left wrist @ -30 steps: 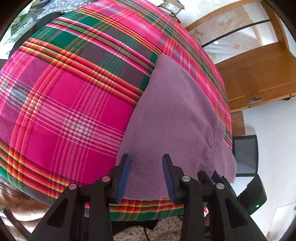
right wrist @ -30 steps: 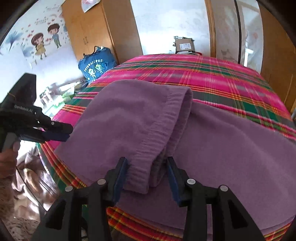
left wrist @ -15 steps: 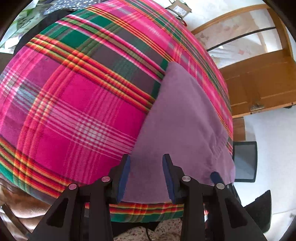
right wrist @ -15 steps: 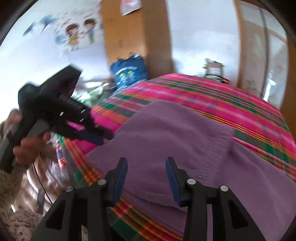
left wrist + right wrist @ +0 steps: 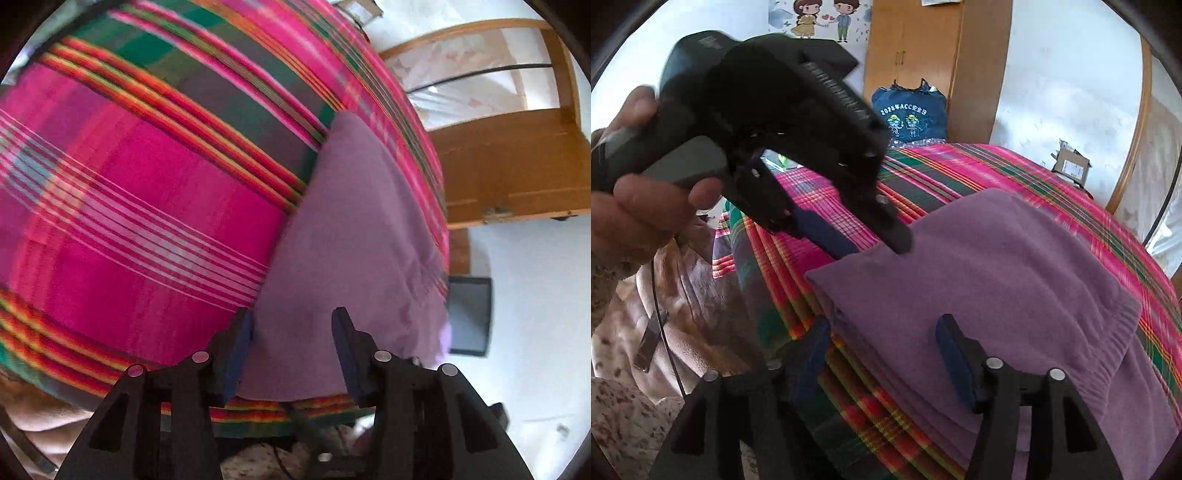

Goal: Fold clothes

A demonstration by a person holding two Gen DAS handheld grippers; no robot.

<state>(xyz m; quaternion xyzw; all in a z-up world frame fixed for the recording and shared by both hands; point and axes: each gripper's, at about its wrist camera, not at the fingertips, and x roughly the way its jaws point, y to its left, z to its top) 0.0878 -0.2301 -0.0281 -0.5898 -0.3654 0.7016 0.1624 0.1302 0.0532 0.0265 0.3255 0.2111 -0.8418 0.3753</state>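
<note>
My right tool (image 5: 882, 354): jaws opening, has let go of the cuff it pinched.
My left tool (image 5: 291, 332): jaws opening, empty, over the sweater's edge.
Purple sweater (image 5: 997, 280): folded on the plaid bed (image 5: 147, 192).

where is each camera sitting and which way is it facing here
Left wrist: sits on the left gripper, looking down along its opening jaws at the purple garment on the plaid bedspread; nothing between the pads; only its own fingers show.
Right wrist: sits on the right gripper, jaws opening and empty, facing across the purple garment toward the wardrobe; the person's hand and the left gripper show.
Shared: garment, bedspread, left gripper.
</note>
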